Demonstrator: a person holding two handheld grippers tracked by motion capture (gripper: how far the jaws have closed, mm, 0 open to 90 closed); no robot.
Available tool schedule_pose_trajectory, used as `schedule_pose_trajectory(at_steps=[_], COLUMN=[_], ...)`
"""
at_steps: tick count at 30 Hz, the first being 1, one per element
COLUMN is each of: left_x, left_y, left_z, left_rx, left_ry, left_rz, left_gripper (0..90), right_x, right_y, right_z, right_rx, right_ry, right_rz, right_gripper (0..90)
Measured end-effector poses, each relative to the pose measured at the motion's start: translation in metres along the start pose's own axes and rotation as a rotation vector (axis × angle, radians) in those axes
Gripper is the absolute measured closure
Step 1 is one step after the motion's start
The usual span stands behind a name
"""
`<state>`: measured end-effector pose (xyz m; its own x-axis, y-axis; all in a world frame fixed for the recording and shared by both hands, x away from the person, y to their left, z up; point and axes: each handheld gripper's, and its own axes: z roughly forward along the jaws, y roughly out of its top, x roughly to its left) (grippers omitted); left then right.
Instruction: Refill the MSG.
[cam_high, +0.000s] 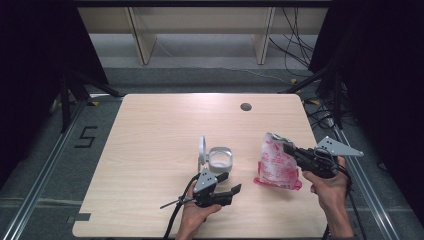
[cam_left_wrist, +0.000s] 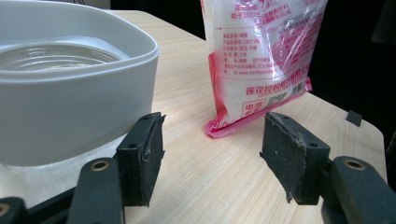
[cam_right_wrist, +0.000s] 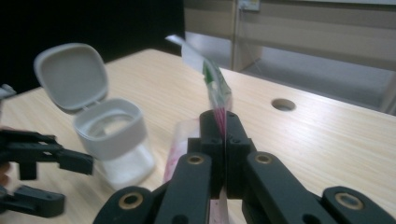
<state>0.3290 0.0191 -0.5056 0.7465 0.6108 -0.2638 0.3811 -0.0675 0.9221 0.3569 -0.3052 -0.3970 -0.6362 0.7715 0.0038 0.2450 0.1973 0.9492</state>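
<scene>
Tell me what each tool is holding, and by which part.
The right tool is shut on the pink bag, pinching its upper edge. The left tool is open and holds nothing, beside the white container.

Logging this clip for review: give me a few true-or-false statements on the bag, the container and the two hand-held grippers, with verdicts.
1. The right hand-held gripper is clamped on the pink bag's top edge. True.
2. The white container's lid is closed. False: it stands hinged open.
3. The left hand-held gripper grips the container. False: its jaws are open, holding nothing, with the container just ahead.
4. The bag stands on the table, to the right of the container in the high view. True.
5. The bag lies flat. False: it is held upright.
</scene>
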Motion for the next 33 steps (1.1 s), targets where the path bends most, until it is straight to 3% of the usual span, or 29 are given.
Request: schedule_pose_trajectory(at_steps=[1,5,7,10,13,16,17,19,22,29,30,33], left_x=[-0.001,0.0,-0.001,0.0,0.0,0.0,0.001,0.001,0.001,0.003,0.003,0.004], left_y=[0.0,0.0,0.0,0.0,0.0,0.0,0.001,0.0,0.0,0.002,0.002,0.002], left_z=[0.0,0.0,0.0,0.0,-0.002,-0.001,-0.002,-0.002,-0.003,-0.005,-0.006,-0.009], left_rx=[0.005,0.004,0.004,0.004,0.002,-0.011,-0.002,0.001,-0.001,-0.018,-0.014,-0.012], left_ry=[0.006,0.005,0.005,0.003,0.006,0.002,0.008,0.009,0.008,0.001,0.009,0.02], left_rz=[0.003,0.003,0.003,0.005,0.003,-0.008,0.005,0.01,0.01,0.009,0.009,0.019], left_gripper=[37.9,37.9,37.9,37.9,37.9,37.9,37.9,37.9,37.8,37.3,37.1,37.0], right_x=[0.0,-0.003,-0.003,-0.006,-0.003,-0.005,-0.003,-0.003,-0.005,-0.003,-0.006,-0.004], right_y=[-0.003,-0.006,-0.008,-0.008,-0.009,-0.009,-0.01,-0.01,-0.012,-0.016,-0.017,-0.019], right_z=[0.001,0.002,0.004,0.004,0.006,0.007,0.007,0.008,0.01,0.012,0.014,0.016], right_rx=[0.012,0.035,0.022,0.037,0.037,0.053,0.072,0.076,0.072,0.109,0.101,0.114], right_ry=[-0.011,-0.022,-0.038,-0.024,-0.055,-0.059,-0.051,-0.051,-0.06,-0.077,-0.082,-0.091], right_rz=[0.035,0.012,0.027,0.026,0.037,0.004,0.031,0.037,0.005,0.047,0.003,0.035], right_gripper=[90.0,90.0,90.0,90.0,90.0,90.0,90.0,90.0,90.0,90.0,90.0,89.8])
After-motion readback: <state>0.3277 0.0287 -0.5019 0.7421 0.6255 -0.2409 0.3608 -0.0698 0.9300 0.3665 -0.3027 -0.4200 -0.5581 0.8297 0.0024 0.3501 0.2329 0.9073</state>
